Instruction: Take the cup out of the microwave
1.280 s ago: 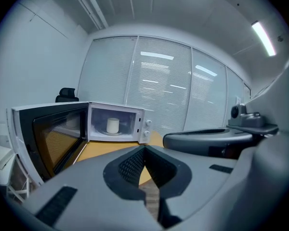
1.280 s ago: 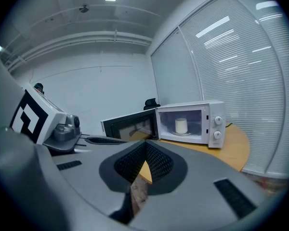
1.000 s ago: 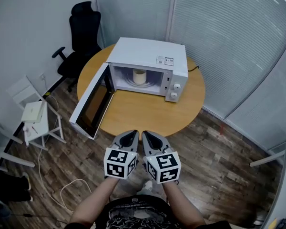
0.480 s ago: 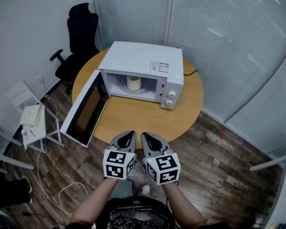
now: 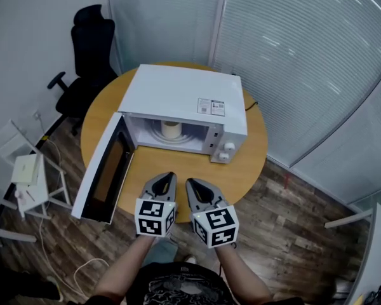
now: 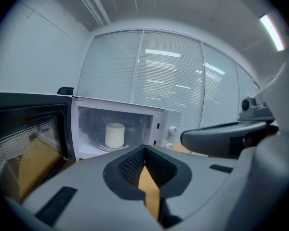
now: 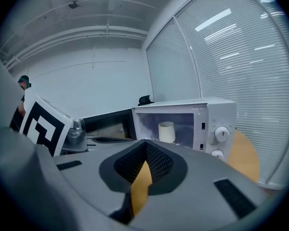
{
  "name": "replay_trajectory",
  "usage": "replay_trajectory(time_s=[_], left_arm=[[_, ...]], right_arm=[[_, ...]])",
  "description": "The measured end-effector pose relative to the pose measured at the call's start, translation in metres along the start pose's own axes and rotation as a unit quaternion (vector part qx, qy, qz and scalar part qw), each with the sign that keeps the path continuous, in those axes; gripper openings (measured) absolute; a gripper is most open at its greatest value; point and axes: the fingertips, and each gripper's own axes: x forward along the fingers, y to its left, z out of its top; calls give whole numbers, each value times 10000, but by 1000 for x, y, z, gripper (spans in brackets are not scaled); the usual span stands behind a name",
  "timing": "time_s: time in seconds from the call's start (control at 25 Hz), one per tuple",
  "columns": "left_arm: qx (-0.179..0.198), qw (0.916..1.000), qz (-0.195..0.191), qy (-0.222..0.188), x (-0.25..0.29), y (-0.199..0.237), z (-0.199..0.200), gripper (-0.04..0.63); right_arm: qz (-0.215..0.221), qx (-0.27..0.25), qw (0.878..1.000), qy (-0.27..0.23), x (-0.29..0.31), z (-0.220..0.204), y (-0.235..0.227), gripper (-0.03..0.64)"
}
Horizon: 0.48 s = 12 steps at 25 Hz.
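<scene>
Head view, and nearest the person are the two tools side by side: left gripper (image 5: pixel 169 178) and right gripper (image 5: pixel 190 184), each a grey, tapering plastic shell with a black-and-white marker cube behind it. Both hang over the near edge of the table, touching nothing. Left gripper view confirms it: the jaws meet at the tip, dark mesh-textured pads pressed together with nothing between them. Right gripper view tells the same story, jaws closed on each other and empty.

Just beyond them lies the round table (image 5: pixel 171 162), smooth orange-brown wood. To the left the microwave door (image 5: pixel 105 170) stands swung wide open, a dark window panel in a white frame, overhanging the table's edge. So the opening step looks done, and the way in is clear.

Then the microwave (image 5: pixel 184 97) itself, a boxy white shell with two round knobs (image 5: pixel 227 151) on its right panel. Inside, on the round turntable, the cup (image 5: pixel 171 130) stands upright: plain, cream-coloured, cylindrical, matte. It is well apart from both grippers.

Judging by that, the real work is all ahead: open a pair of jaws, reach into the cavity, clamp the cup, bring it out.

Farthest back, a black office chair (image 5: pixel 89 43) and pale slatted blinds (image 5: pixel 292 56)
</scene>
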Motion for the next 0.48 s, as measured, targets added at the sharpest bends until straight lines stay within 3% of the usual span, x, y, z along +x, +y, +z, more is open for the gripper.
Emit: replay_trajectory(time_s=[0.48], left_arm=[[-66,9991,-410,-15,82,62,27,9]], right_arm=[[-249,-89,9994,230,94,27,-20,15]])
